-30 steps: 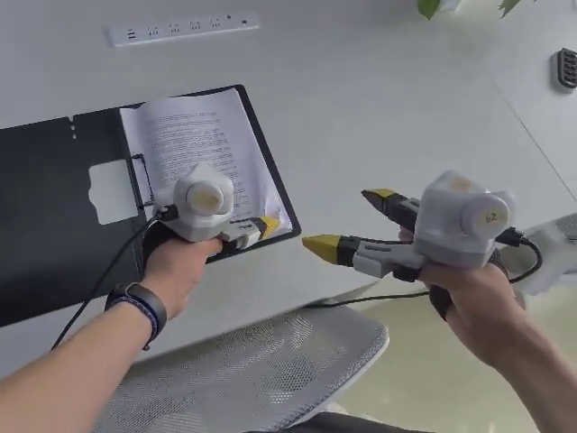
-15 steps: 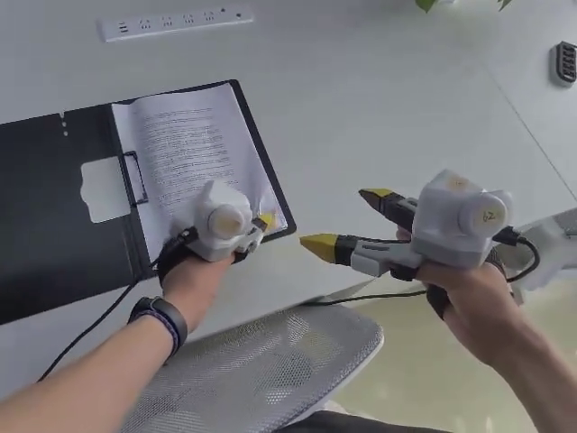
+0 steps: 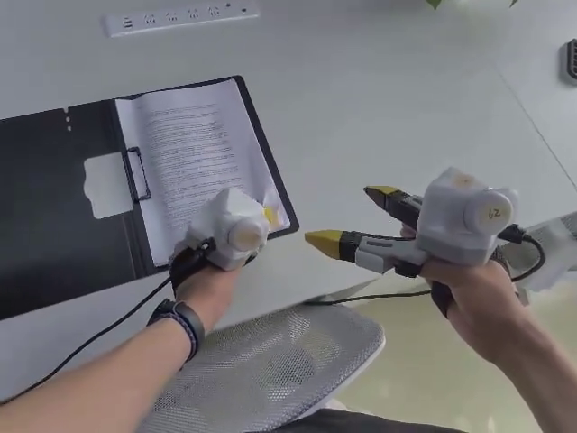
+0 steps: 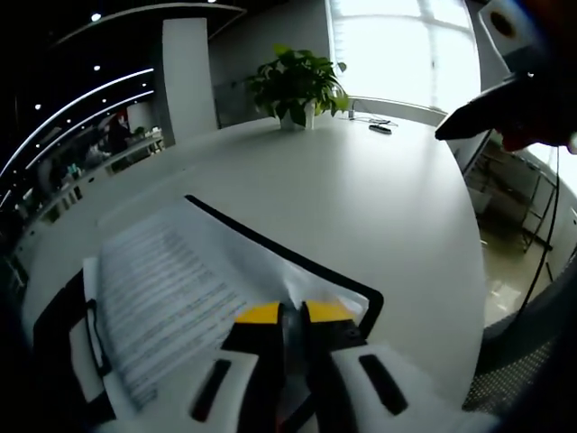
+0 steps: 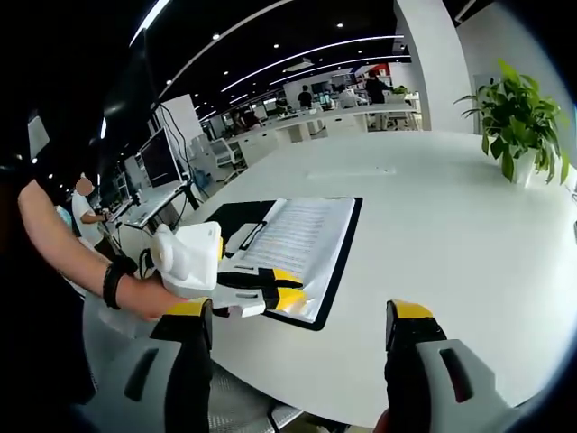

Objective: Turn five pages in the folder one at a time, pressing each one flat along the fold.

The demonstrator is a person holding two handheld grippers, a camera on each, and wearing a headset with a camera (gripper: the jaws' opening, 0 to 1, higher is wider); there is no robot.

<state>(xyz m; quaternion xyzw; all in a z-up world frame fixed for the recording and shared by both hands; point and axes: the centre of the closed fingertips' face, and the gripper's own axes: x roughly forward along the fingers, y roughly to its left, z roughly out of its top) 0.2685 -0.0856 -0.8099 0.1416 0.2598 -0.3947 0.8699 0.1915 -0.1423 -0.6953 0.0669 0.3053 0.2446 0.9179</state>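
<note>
The white surface [image 3: 379,108] spans the head view. Below it, at 6 o'clock, is a grey mesh chair [image 3: 270,361]. The black folder [image 3: 54,234] lies open on the surface at 9 o'clock, with its printed top page [image 3: 194,153] on the right-hand half. A potted plant [image 5: 518,117] stands on the surface at 2 o'clock in the right gripper view.

Your left gripper [image 3: 269,215] sits at the page's near right corner. In the left gripper view [image 4: 293,313] its jaws are drawn narrow on that corner, where the sheet lifts slightly.

Your right gripper [image 3: 352,216] hangs at 3 o'clock of the left one, off the surface's near edge and well apart from the folder, jaws wide with nothing between them [image 5: 299,311].

A white power strip [image 3: 180,16] lies at 11 o'clock.
</note>
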